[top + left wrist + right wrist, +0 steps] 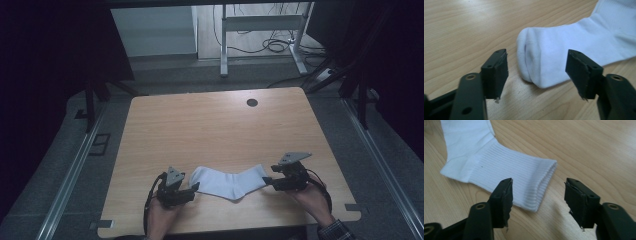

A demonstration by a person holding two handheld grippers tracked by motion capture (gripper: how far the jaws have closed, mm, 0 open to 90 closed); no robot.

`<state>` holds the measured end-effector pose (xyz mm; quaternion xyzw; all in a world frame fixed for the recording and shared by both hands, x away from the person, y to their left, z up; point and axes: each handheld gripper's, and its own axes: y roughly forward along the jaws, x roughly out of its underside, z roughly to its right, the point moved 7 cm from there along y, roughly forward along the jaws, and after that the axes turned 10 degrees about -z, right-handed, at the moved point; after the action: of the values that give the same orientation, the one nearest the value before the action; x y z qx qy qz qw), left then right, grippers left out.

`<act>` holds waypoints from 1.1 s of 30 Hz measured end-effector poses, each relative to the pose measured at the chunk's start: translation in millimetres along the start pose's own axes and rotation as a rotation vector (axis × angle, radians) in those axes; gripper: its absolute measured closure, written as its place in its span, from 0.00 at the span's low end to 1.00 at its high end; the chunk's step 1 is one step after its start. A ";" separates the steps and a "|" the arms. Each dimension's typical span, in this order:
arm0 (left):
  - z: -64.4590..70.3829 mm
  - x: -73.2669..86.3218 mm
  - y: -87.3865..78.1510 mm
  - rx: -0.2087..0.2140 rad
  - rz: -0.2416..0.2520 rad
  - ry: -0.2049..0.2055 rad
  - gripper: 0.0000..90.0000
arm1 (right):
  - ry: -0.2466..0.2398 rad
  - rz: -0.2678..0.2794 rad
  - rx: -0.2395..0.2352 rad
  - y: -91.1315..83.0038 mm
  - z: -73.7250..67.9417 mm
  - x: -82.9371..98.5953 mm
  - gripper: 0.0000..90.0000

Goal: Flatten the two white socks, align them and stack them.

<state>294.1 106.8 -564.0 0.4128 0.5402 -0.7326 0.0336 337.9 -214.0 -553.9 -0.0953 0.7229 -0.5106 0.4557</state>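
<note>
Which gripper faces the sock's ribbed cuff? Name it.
The right gripper: its open jaws point at the sock's ribbed cuff, while the left gripper faces the smooth, rounded toe.

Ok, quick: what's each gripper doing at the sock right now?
Left gripper: open, holding nothing, at the toe end of the white sock.
Right gripper: open, holding nothing, at the cuff end.

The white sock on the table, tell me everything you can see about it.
The sock is plain white, soft knit fabric by the look of it, with a ribbed cuff and a rounded toe. It lies flat and bent at the heel on the wooden table, near the front edge. The left claw sits open at the toe end, the right claw open at the cuff end. Neither is clamped on it.
</note>
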 end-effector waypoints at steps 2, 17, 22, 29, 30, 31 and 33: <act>-0.1 0.8 -4.8 0.014 0.008 0.003 0.34 | -0.001 0.011 0.010 -2.8 0.8 -0.3 0.40; -3.9 20.3 -17.8 0.014 -0.054 0.041 0.19 | 0.009 0.024 0.060 -18.5 6.9 21.9 0.30; -6.5 31.1 -16.6 0.021 -0.096 0.036 0.18 | 0.022 -0.003 0.076 -17.8 13.7 35.4 0.27; -8.3 39.1 -10.5 0.027 -0.134 0.047 0.17 | 0.022 -0.043 0.088 -10.1 22.5 50.7 0.20; -8.1 40.0 -9.0 0.024 -0.141 0.050 0.17 | 0.023 -0.050 0.088 -8.1 23.2 52.1 0.19; -7.9 40.9 -7.1 0.020 -0.149 0.056 0.17 | 0.015 -0.053 0.089 -6.1 24.3 53.4 0.18; -7.7 43.2 -2.9 0.005 -0.170 0.067 0.15 | 0.007 -0.059 0.081 -1.5 25.1 55.6 0.14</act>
<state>268.6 131.5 -590.1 0.3899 0.5723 -0.7198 -0.0479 324.8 -264.6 -585.5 -0.0964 0.7002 -0.5530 0.4411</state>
